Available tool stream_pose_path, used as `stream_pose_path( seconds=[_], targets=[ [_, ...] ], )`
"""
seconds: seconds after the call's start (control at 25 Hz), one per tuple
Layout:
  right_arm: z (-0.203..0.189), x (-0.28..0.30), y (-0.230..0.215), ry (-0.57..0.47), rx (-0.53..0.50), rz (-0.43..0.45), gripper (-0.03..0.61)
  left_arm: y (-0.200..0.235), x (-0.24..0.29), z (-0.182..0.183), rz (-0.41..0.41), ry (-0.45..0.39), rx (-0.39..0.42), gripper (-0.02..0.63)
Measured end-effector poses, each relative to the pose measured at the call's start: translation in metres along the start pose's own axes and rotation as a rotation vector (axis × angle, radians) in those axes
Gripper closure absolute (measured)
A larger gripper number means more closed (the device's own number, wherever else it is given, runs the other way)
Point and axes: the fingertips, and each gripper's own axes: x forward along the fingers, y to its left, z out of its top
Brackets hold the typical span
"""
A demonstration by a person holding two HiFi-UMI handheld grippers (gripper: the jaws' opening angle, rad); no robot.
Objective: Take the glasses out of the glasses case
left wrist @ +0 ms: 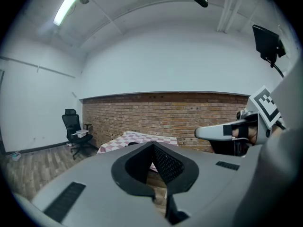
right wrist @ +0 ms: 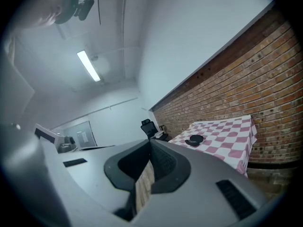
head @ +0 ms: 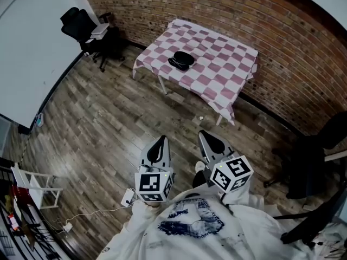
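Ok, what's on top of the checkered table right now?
Only a dark glasses case sits on the pink-and-white checkered table, near its middle. The case's inside is too small to make out, so the glasses cannot be seen. The cloth hides the tabletop itself.

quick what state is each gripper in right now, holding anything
Left gripper: closed, jaws together, holding nothing.
Right gripper: closed, jaws together, holding nothing.
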Motion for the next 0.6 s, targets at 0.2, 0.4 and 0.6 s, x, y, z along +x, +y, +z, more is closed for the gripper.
stream_pose_path(
  seconds=[0.2,0.4,0.6],
  targets=[
    [0.018,0.031,-0.036,0.011,0.008,0.012,0.565,0.004,0.051,0.015,0.01,0.004,0.005,0.604],
    [0.036,0.066,-0.072,0.017,0.019,0.04,0.565,0.006,0.103,0.026,0.028,0.011,0.01,0.604],
    [0.048,0.094,-0.104,0.032,0.029,0.065,0.565,0.012,0.145,0.032,0.053,0.022,0.003,0.604]
  ],
)
